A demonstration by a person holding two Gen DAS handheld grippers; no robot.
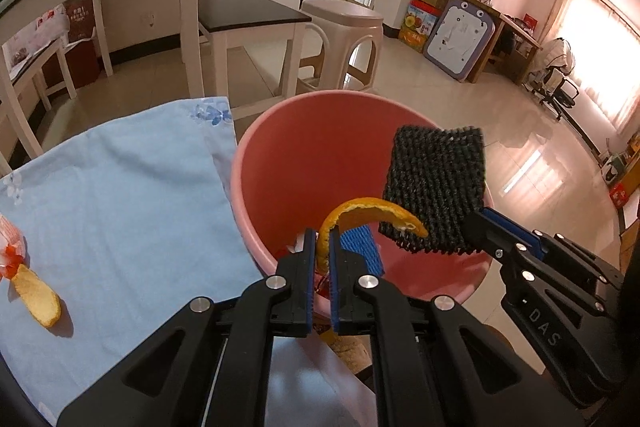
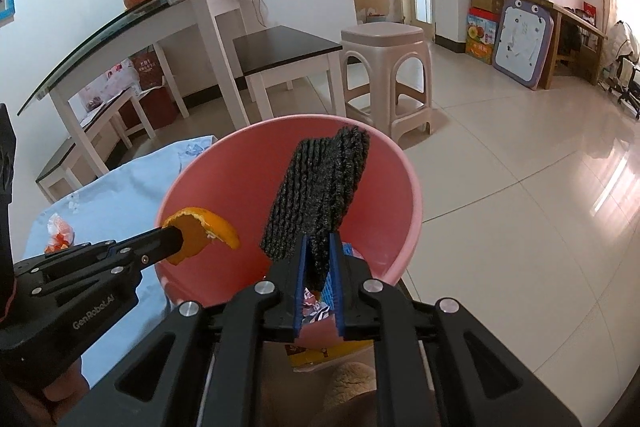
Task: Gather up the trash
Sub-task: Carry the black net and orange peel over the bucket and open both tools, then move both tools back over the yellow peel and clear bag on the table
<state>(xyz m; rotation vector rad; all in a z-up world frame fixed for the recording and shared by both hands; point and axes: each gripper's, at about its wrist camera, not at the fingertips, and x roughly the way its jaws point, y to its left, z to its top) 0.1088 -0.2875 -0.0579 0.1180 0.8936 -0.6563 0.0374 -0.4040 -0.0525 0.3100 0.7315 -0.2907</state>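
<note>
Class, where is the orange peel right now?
The orange peel is pinched in the left tool, held over the pink bin, just left of the black scouring pad.

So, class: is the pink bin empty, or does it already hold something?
Not empty. Past the pink bin's rim, a blue mesh piece lies on its bottom, and crumpled wrappers show beside it from the right wrist.
</note>
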